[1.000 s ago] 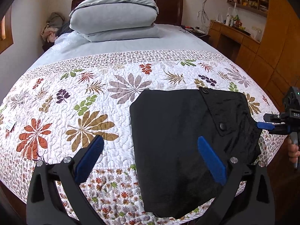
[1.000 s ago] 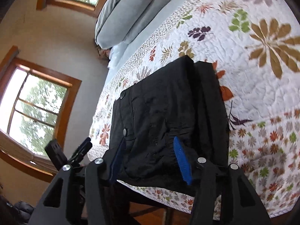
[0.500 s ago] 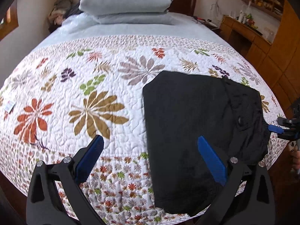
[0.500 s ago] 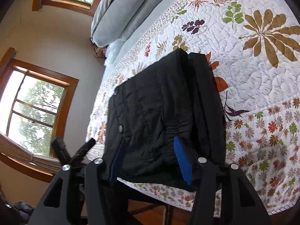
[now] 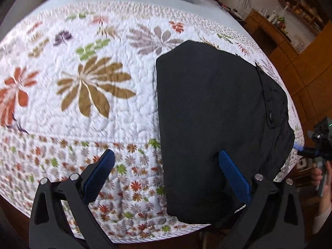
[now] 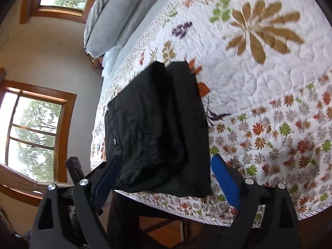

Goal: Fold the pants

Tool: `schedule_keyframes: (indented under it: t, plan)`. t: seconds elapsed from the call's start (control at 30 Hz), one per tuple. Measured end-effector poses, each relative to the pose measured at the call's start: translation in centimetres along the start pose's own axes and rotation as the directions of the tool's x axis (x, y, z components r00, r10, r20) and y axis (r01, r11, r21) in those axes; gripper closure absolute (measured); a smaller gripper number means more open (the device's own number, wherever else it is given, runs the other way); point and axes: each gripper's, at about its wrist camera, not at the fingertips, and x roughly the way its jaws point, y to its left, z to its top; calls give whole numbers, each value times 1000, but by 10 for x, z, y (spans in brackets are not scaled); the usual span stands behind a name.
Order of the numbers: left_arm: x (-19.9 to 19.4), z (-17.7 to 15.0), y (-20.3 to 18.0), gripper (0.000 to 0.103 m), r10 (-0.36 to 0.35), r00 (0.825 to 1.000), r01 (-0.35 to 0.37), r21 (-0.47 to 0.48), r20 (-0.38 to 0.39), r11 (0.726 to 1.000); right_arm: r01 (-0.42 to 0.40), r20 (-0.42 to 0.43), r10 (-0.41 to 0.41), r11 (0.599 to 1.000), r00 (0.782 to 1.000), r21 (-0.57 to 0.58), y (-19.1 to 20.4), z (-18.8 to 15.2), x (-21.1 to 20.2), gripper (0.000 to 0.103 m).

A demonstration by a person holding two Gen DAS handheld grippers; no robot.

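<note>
Black pants (image 5: 209, 124) — folded bundle at quilt (image 5: 103, 114) edge. My left gripper (image 5: 166, 178) and right gripper (image 6: 164, 178): both spread, holding nothing. Advice — press layers flat, square the edges.

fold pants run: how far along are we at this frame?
Mostly done: the black pants lie as a compact folded stack at the edge of the floral quilt. In hand: nothing; the left gripper and right gripper both have open jaws. Left: perhaps a final tidy, if any.
</note>
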Motion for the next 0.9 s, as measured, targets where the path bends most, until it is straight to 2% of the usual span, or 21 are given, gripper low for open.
schedule_keyframes:
  t: [0.2,0.37,0.63,0.73,0.8,0.9]
  plan:
    - [5,3,12,3,-61,996,56,-62,-65,996,-24,-37,25,1000,999,19,-14,4,21,11]
    - [-2,2,25,3,7,998,-9,-44,-60,999,-52,-52,52,999,997,10,-16,7,31,9]
    - [10,2,32,3,-49,993,47,-22,-107,999,-53,-90,51,998,995,-16,-10,12,48,8]
    - [17,4,41,3,-103,983,96,-55,-149,994,-54,-97,52,998,994,-19,-4,11,56,8]
    - [16,3,49,3,-129,981,117,-87,-147,989,-58,-99,56,998,994,-21,0,11,59,8]
    - [14,0,61,3,-66,989,54,-96,-134,994,-59,-103,56,998,993,-26,5,11,63,8]
